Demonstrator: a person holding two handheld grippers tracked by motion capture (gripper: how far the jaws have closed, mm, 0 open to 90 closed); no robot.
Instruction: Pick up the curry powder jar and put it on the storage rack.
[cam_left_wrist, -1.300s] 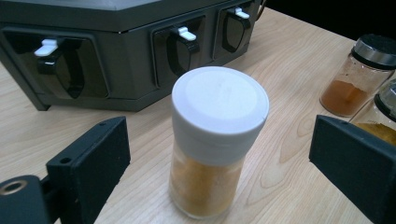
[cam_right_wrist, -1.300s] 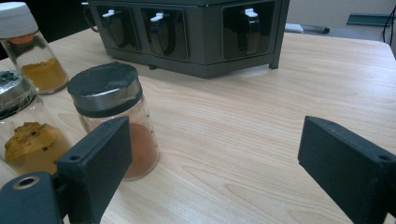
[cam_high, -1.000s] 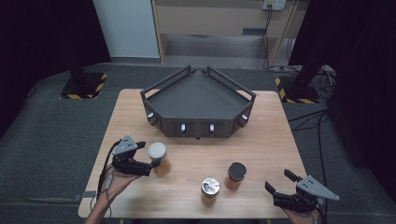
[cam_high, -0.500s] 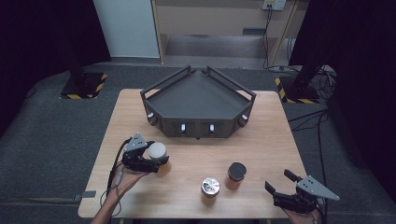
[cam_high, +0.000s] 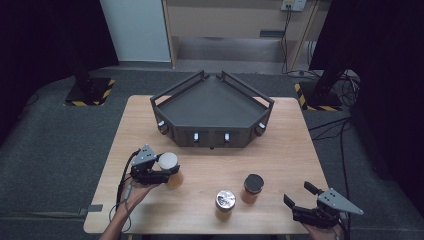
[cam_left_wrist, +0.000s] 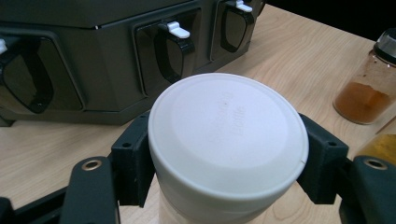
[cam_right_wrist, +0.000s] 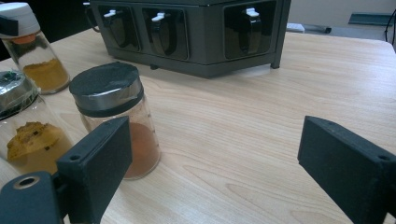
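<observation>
**White-capped spice jar clamped at near left; rack waits beyond**

High view. A wooden table (cam_high: 295, 150) is seen with a dark angular spice rack (cam_high: 212, 107) at its far middle. At the near left, the left gripper (cam_high: 159, 173) is closed around a white-lidded spice jar (cam_high: 169, 169) of yellow powder, near the rack's front but apart from it. Whether the jar's base is on the wood or just off it cannot be told. Two more jars stand near the middle: a silver-lidded jar (cam_high: 225, 202) and, just to its right, a black-lidded jar (cam_high: 252, 187). The right gripper (cam_high: 300, 209) is held at the near right edge, jaws spread wide, nothing between them.

Left gripper view. The white lid (cam_left_wrist: 227, 135) is seen from above, with a black pad pressed against each side of it. The grip appears to be taken on the lid's rim, not on the glass below. The rack's front slots (cam_left_wrist: 173, 49) lie just beyond.

Right gripper view. Both jaws are seen far apart over bare wood. The black-lidded jar (cam_right_wrist: 116, 116) of reddish powder stands just beyond the left jaw, untouched; the silver-lidded jar (cam_right_wrist: 23, 130) lies further left.

Risks, as judged. A hold on the lid alone could let the jar swing or slip if it is tilted toward a slot, or the cap could loosen. A low carry could knock the jar against the rack's front. The idle right gripper, if advanced carelessly, could tip the black-lidded jar into its neighbour.
</observation>
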